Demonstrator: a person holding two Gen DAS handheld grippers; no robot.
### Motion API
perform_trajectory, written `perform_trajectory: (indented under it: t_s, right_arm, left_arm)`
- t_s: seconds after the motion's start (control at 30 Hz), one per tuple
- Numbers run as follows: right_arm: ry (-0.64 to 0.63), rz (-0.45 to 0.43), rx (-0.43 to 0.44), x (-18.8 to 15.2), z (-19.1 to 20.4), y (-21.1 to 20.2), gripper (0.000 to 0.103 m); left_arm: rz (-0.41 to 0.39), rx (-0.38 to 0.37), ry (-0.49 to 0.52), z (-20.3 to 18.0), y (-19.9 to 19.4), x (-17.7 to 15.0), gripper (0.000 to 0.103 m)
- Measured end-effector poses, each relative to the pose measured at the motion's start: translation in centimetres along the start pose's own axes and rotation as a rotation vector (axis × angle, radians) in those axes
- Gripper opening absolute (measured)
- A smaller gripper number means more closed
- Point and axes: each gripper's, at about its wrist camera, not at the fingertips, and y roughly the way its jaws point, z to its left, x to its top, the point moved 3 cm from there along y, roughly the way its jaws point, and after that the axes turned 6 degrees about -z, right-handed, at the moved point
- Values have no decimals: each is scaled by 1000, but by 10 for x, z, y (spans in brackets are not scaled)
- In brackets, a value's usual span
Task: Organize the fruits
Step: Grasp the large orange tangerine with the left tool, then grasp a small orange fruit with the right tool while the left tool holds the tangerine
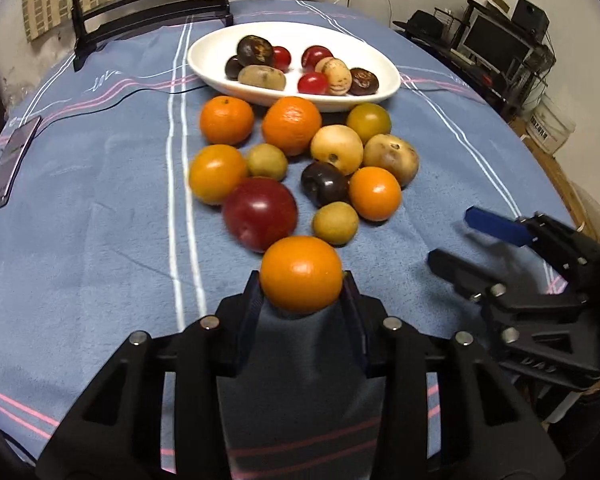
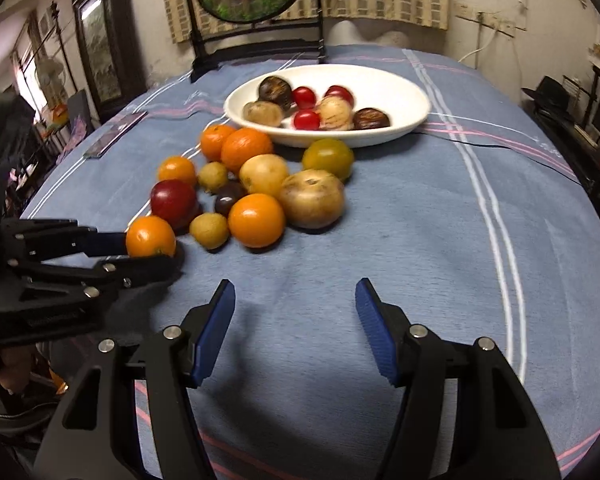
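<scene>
A small orange point(image 1: 301, 274) sits on the blue cloth at the near end of the fruit pile, and my left gripper point(image 1: 302, 282) is shut on it, one pad on each side. The right wrist view shows the same orange point(image 2: 151, 237) in the left gripper point(image 2: 156, 250) at the left edge. Behind it lie a red plum point(image 1: 260, 214), more oranges, brown-yellow fruits and a dark plum. Further back stands a white bowl point(image 1: 204, 64) holding several small fruits. My right gripper point(image 2: 296, 312) stands open over bare cloth, with nothing between its fingers.
A phone point(image 1: 10, 160) lies near the left edge of the table point(image 1: 80, 240). A black cable point(image 1: 100, 106) runs across the cloth to the bowl. A dark wooden screen stand point(image 2: 256, 52) stands behind the bowl. A desk with a monitor point(image 1: 496, 46) is beyond the table's right edge.
</scene>
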Motion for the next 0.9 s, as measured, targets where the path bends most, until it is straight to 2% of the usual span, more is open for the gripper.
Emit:
perform_trajectory:
  t_s: [0.23,0.3,0.63,0.73,0.9]
  right_arm:
    - [17,40,-24,9,10,19,63]
    - [5,41,-21,13,15,23,50]
    - [10,74,-62,27,24,51,47]
    - [-9,77,-65,29,26,53,37]
    - [10,62,-42,28,24,46,36]
  left_arm:
    - [-53,-1,-14,19,-18,4,40]
    - [-55,-9,-27,25,-19,3,40]
    - [-44,-35,-70,46,-15,-1,40]
    - [-45,-41,-76,48,-14,-2,40]
    - [-41,-41,-78,48,-14,-2,40]
